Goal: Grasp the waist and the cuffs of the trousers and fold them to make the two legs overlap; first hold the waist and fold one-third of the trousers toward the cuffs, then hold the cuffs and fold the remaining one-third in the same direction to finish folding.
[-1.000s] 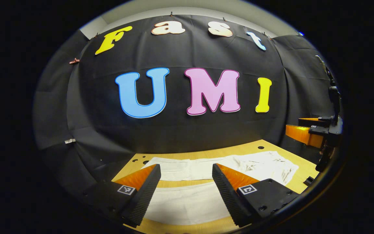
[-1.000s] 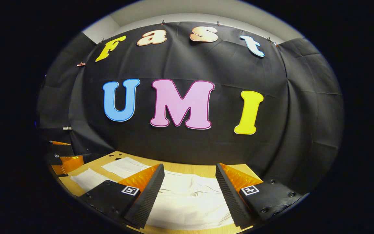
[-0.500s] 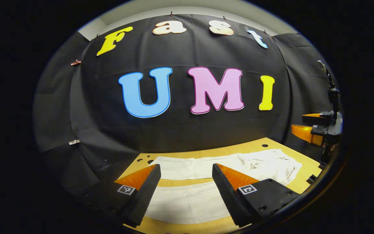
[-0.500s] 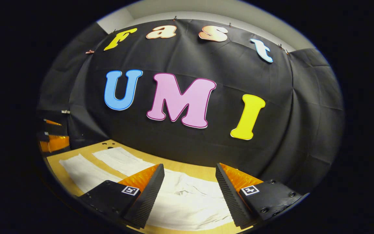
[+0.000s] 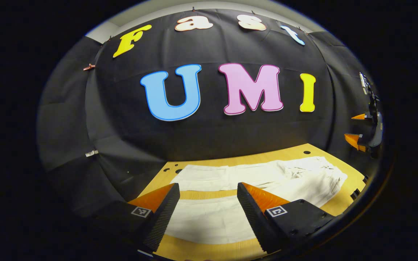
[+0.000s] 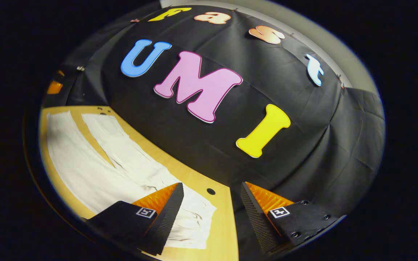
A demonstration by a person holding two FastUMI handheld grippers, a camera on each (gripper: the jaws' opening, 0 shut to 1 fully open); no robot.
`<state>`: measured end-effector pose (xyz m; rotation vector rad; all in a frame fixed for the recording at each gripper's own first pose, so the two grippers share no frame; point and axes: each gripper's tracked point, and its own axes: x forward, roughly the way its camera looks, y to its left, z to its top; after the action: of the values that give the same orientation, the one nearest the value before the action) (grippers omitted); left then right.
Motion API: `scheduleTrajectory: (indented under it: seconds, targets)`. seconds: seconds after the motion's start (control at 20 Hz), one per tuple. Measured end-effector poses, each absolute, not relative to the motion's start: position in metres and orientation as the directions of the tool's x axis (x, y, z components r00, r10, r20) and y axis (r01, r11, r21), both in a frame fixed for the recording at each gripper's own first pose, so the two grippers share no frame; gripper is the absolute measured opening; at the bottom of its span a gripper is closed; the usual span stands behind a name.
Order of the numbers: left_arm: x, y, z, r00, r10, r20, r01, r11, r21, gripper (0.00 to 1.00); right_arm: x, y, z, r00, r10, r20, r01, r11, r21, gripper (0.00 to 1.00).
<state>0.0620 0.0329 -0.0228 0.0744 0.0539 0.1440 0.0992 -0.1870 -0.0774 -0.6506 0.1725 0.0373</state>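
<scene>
Trousers (image 5: 252, 181) lie flat along the bench (image 6: 227, 221), legs still apart, so I hold my left claw (image 5: 208, 206) and right claw (image 6: 212, 208) spread wide above them, ready to grasp.

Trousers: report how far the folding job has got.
Done: nothing. The trousers lie flat on the table, legs apart with bare wood between them. In hand: the left gripper hangs open over the near leg, and the right gripper is open by the waist. Left: overlapping the legs, then both thirds.

Ridged fingers (image 5: 160, 217), square-marker black mounts
</scene>
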Motion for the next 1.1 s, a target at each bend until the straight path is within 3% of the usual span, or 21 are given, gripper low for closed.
scheduleTrajectory:
  seconds: [0.2, 0.5, 0.85, 1.1]
  targets:
    - [0.059, 0.043, -0.048, 0.976, 0.187, -0.107, -0.185, 0.982, 0.031, 0.99, 0.103, -0.221, -0.115, 0.958, 0.0, -0.287, -0.221, 0.635, -0.74, 0.97]
    - [0.05, 0.063, -0.078, 0.956, 0.24, -0.166, -0.23, 0.97, 0.081, 0.99, 0.097, -0.246, -0.156, 0.902, 0.047, -0.429, -0.398, 0.472, -0.787, 0.97]
    - [0.034, 0.077, -0.103, 0.927, 0.301, -0.224, -0.242, 0.936, 0.254, 0.98, 0.078, -0.265, -0.236, 0.729, 0.098, -0.677, -0.68, 0.218, -0.7, 0.97]
    - [0.032, 0.075, -0.114, 0.916, 0.299, -0.267, -0.222, 0.933, 0.284, 0.98, 0.064, -0.269, -0.281, 0.616, 0.105, -0.781, -0.787, 0.052, -0.614, 0.97]
